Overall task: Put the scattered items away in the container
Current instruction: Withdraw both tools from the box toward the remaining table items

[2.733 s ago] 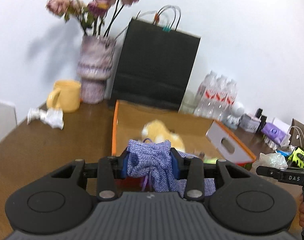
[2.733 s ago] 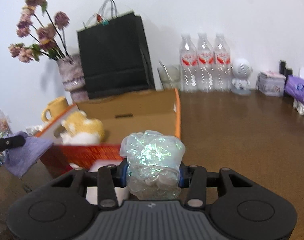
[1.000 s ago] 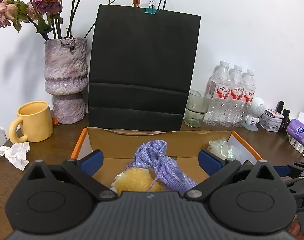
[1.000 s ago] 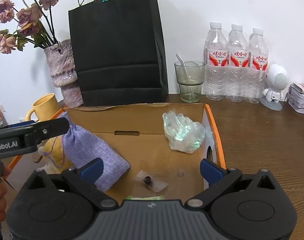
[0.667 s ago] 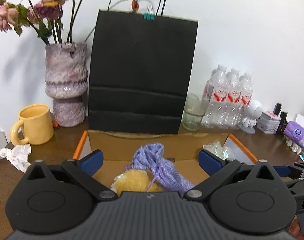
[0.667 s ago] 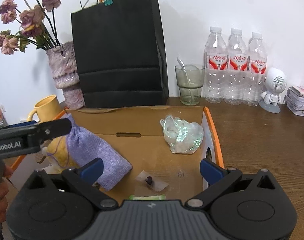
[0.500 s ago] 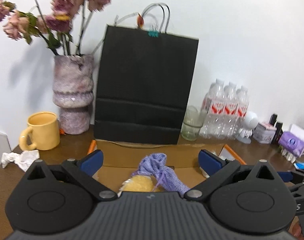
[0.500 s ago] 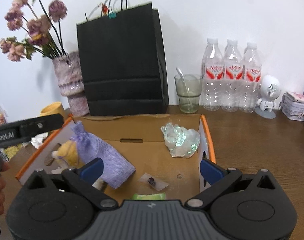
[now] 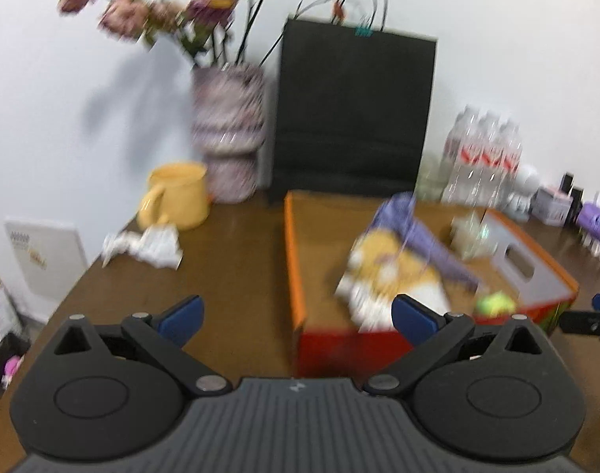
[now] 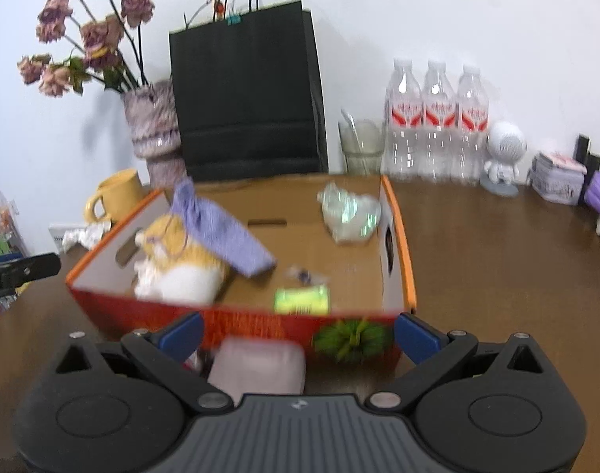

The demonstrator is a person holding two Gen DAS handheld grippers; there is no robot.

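**Blue-padded jaws empty, both loads now in the box**

Blue-tipped and spread wide, the left gripper [image 9: 296, 317] holds nothing; the right gripper [image 10: 298, 337] is equally wide apart and empty. A few seconds ago each was clamped on an item; both have since let go and drawn back from the orange-rimmed cardboard box [image 10: 398, 236], so two more pieces count as tidied.

Just ahead of the right gripper, outside the box's red front wall, a pale pink rounded block [image 10: 260, 366] and a spiky green ball [image 10: 353, 341] lie on the brown wooden table [image 10: 497, 276], probably the next pickups. A crumpled white paper [image 9: 144, 244] lies left of the box near the yellow mug [image 9: 177, 197].

Inside, the lilac woven drawstring pouch [image 10: 217, 232] leans on the yellow-and-white plush toy [image 10: 177, 264], its long axis running diagonally, gathered neck up toward the back-left corner, base down toward the middle. The crinkled clear plastic bag [image 10: 349, 216] sits against the right wall.
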